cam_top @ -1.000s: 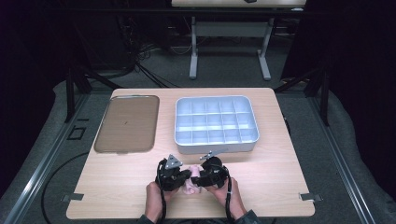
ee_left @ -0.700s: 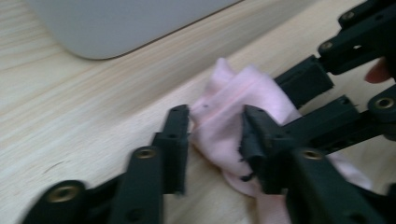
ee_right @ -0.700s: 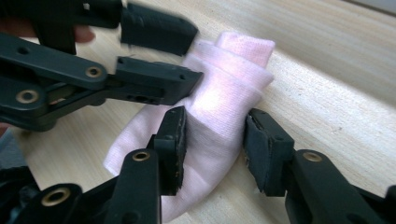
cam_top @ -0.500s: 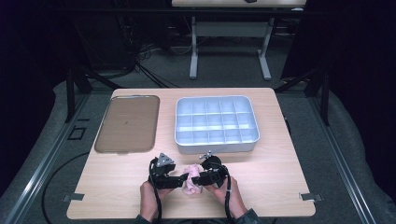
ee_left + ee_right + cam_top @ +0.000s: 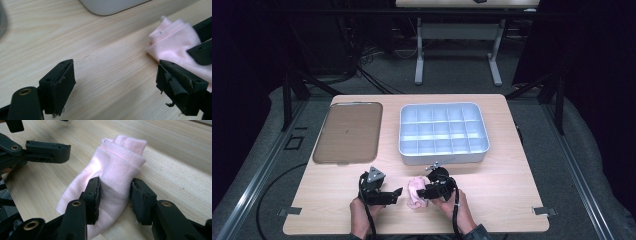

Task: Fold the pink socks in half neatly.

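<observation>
A folded pink cloth lies on the wooden table near the front edge. My right gripper is shut on it, with both pads pressing into the cloth's sides. To the cloth's left, my left gripper has just been opening its jaws. They now stand wide apart over bare wood with nothing between them. In the right gripper view the left gripper shows at the upper left, apart from the cloth.
A white compartment box with several empty cells stands behind the grippers at centre right. A flat brown tray lies at the back left. The person's hands come in from the table's front edge.
My left gripper has opened, let go of the pink cloth and drawn off to the left. The right gripper has stayed in place on the cloth.
</observation>
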The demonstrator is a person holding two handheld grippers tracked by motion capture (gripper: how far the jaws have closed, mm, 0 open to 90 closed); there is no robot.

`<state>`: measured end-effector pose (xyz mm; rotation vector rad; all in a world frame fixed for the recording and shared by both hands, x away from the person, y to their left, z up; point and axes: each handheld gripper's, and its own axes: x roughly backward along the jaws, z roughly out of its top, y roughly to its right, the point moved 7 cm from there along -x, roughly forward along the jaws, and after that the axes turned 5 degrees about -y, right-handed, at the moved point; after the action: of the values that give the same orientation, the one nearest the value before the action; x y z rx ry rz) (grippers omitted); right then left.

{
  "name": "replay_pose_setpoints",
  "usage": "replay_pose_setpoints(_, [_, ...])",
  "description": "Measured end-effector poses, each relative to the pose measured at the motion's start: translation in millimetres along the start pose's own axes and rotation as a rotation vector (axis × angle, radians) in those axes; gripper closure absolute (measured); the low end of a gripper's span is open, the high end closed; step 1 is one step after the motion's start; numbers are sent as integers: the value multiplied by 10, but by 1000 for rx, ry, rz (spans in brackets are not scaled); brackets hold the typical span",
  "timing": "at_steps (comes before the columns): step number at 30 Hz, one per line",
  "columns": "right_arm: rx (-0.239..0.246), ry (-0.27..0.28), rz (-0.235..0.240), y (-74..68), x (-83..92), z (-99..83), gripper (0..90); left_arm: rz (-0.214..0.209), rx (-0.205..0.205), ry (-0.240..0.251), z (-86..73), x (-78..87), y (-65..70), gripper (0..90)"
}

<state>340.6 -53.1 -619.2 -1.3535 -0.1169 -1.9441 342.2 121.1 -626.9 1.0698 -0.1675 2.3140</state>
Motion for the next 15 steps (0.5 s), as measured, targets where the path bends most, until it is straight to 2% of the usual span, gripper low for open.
replay_pose_setpoints(11, [-17, 5, 16, 3, -7, 3, 605, 78, 40, 11, -197, 115, -258, 136])
replay_pose_setpoints(15, [-31, 7, 19, 2, -14, 7, 616, 105, 21, 4, -233, 138, -291, 137])
